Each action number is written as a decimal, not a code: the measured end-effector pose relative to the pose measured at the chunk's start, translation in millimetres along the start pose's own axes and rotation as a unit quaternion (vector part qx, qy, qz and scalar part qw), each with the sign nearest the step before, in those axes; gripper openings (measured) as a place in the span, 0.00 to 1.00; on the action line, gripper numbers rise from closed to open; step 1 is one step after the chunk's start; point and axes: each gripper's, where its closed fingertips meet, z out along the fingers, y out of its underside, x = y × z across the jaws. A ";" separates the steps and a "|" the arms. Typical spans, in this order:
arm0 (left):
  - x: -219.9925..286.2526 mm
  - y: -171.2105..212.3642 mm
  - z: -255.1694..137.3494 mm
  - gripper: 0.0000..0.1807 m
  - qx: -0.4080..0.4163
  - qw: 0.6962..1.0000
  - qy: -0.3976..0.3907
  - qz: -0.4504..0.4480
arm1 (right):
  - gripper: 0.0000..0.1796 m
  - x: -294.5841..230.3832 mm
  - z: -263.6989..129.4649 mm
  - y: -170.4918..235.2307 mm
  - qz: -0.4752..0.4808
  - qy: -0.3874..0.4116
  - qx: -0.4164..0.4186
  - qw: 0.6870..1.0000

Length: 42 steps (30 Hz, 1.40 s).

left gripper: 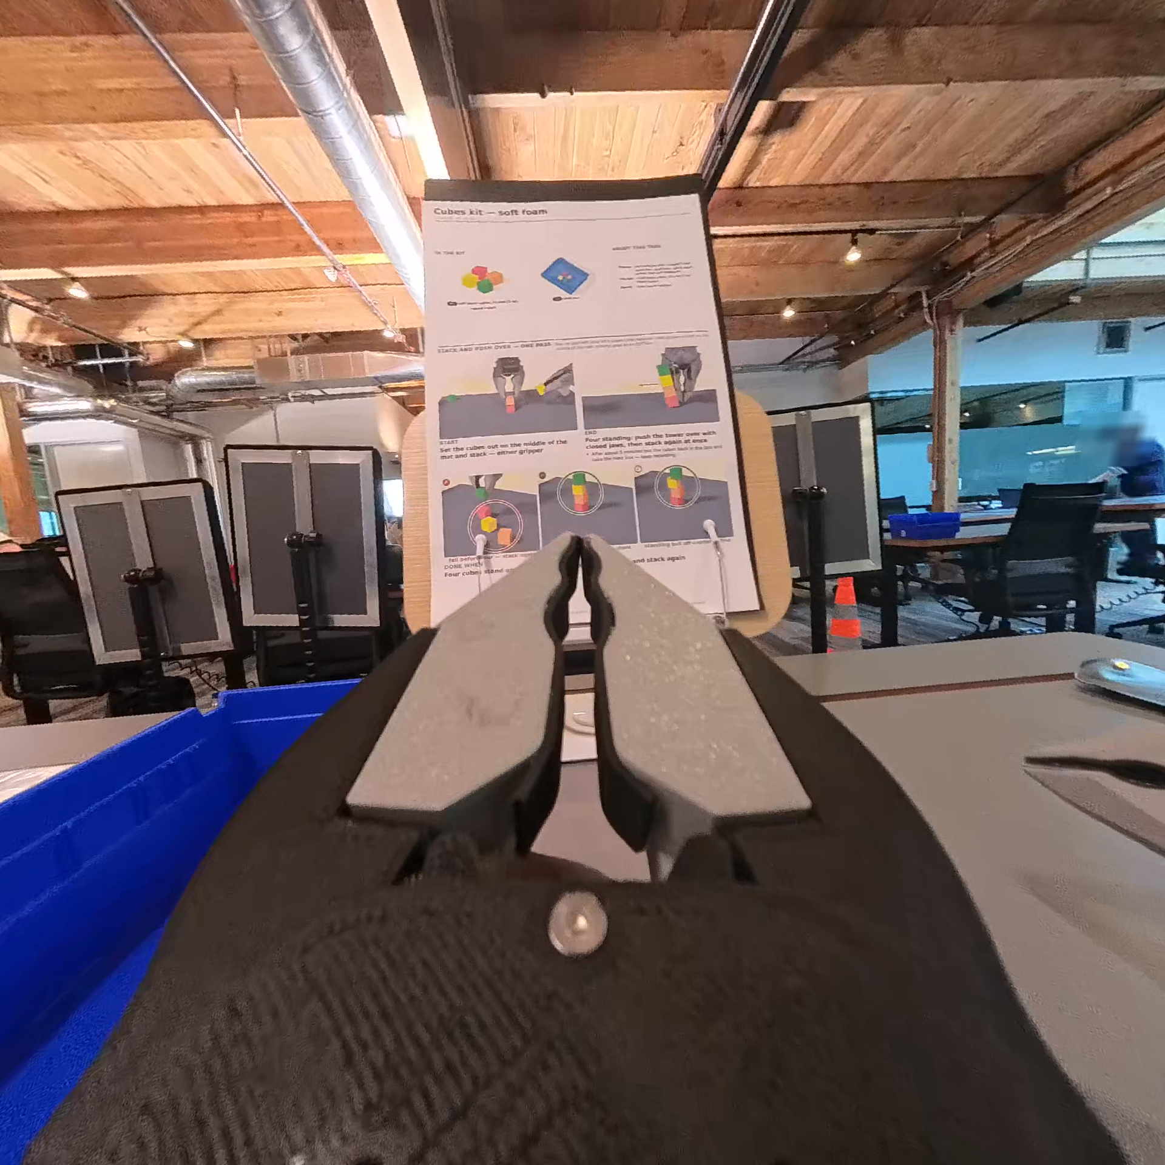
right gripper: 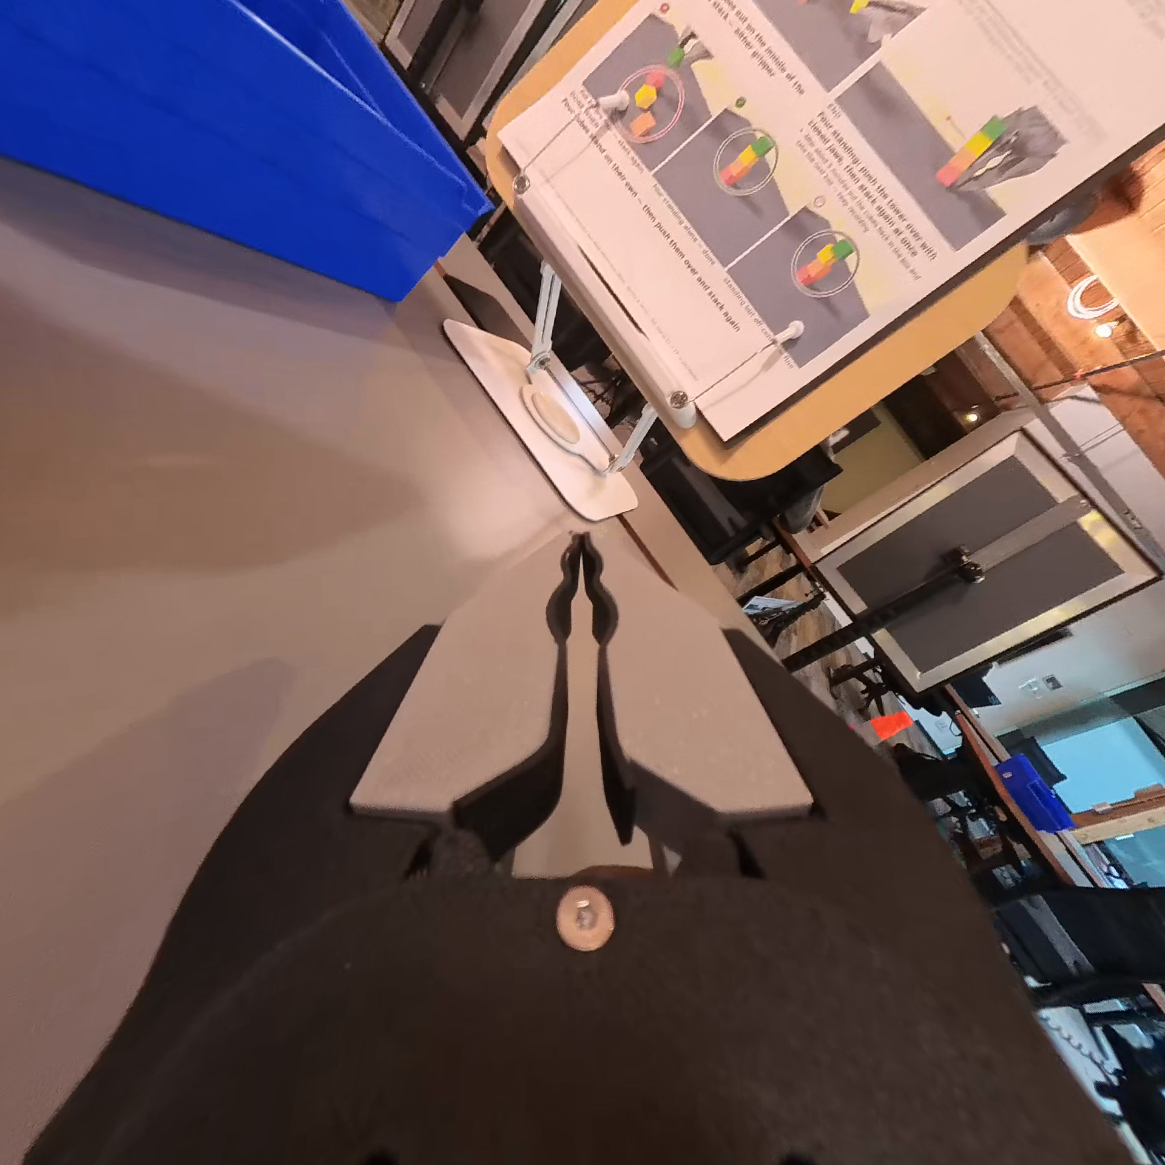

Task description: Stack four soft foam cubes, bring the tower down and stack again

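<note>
No foam cube shows in either view. My left gripper is shut and empty, held level above the grey table and pointing at the instruction sheet on its stand. My right gripper is shut and empty, rolled sideways, its tips low over the grey table near the stand's white base. A blue bin stands at the left of the left gripper; its inside is hidden. It also shows in the right wrist view. Part of the other gripper lies at the right edge.
The sheet sits on a wooden board held by a white stand at the table's far edge. Beyond it are grey panels, an orange cone, office chairs and a person far right. My right fingertips sit around 20 cm from my left ones.
</note>
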 end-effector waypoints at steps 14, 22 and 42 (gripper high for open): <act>2.9 44.9 11.2 0.00 -0.129 0.992 0.000 -0.011 | 0.00 36.5 9.5 49.0 0.156 0.010 -0.082 0.984; 14.5 52.7 11.3 0.00 -0.143 0.989 0.016 0.012 | 0.00 54.4 2.0 59.2 0.175 0.035 -0.088 0.980; -58.2 -20.9 12.9 0.14 -0.221 0.974 0.051 0.015 | 0.00 44.5 8.0 65.6 0.237 -0.014 -0.084 0.968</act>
